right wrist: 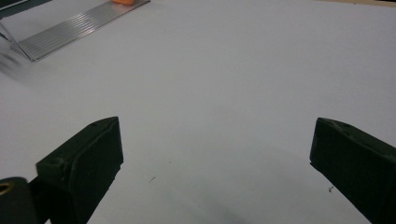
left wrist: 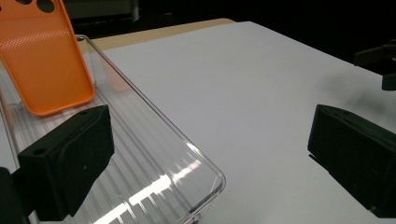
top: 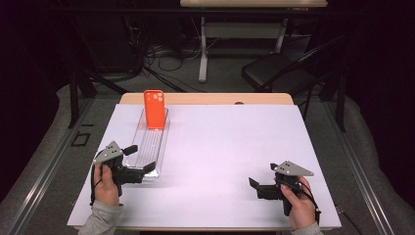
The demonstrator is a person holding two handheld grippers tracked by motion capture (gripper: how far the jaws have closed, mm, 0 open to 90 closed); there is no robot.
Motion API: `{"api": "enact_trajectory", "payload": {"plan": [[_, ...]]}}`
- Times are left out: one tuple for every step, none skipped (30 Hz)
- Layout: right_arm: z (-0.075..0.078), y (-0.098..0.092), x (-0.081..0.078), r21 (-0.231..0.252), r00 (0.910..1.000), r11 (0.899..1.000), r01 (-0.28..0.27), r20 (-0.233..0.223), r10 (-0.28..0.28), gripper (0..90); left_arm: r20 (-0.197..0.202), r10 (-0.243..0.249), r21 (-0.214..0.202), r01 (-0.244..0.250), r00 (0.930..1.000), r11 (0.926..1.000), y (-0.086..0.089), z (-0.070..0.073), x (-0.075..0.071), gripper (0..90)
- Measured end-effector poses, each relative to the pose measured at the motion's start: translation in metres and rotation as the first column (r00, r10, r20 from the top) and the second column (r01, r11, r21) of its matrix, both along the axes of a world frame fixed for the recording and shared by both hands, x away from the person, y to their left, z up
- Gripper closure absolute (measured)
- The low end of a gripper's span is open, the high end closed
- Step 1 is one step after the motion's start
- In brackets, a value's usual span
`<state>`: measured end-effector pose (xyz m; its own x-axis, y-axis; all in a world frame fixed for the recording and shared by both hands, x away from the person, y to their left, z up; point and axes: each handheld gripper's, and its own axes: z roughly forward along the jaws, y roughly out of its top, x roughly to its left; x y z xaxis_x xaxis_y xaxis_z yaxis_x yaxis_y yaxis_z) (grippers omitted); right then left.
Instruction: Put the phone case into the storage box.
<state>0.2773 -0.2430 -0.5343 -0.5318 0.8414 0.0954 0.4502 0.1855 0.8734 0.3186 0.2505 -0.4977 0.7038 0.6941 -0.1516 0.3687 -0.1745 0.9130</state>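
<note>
1. Left gripper (top: 139, 159) wide open, empty, jaws straddling near end of tray (left wrist: 205, 161).
2. Orange case (top: 154, 108) upright at tray's far end.
3. Likely step: reaching in; next, advance along tray, close on case.
4. Right gripper (top: 254, 183) wide open, empty, well apart on mat (top: 235, 147).
5. Tray wall may snag a jaw.

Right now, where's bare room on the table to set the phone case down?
Widest free patch: white mat between the clear tray and the right gripper. Far right of the mat is bare too. Crowded at left: the left gripper straddles the tray's near corner, and the orange case leans in its far end.
</note>
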Motion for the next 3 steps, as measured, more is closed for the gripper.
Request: {"api": "enact_trajectory", "payload": {"plan": [[-0.0002,-0.0001,-0.0001,0.0,1.0,1.0,0.001,-0.004,-0.001,2.2,-0.001,0.003,-0.001,-0.003,1.0,1.0,0.0002,0.0001,0.0001,0.8],[-0.0005,-0.0002,0.0,0.002,1.0,1.0,0.003,-0.003,-0.003,2.2,-0.002,0.002,-0.001,-0.002,1.0,1.0,0.0006,0.0003,0.0002,0.8],[-0.0005,-0.0006,0.0,0.003,1.0,1.0,0.005,-0.004,-0.005,2.2,-0.002,0.002,-0.001,-0.002,1.0,1.0,0.0006,0.0003,0.0002,0.8]]}}
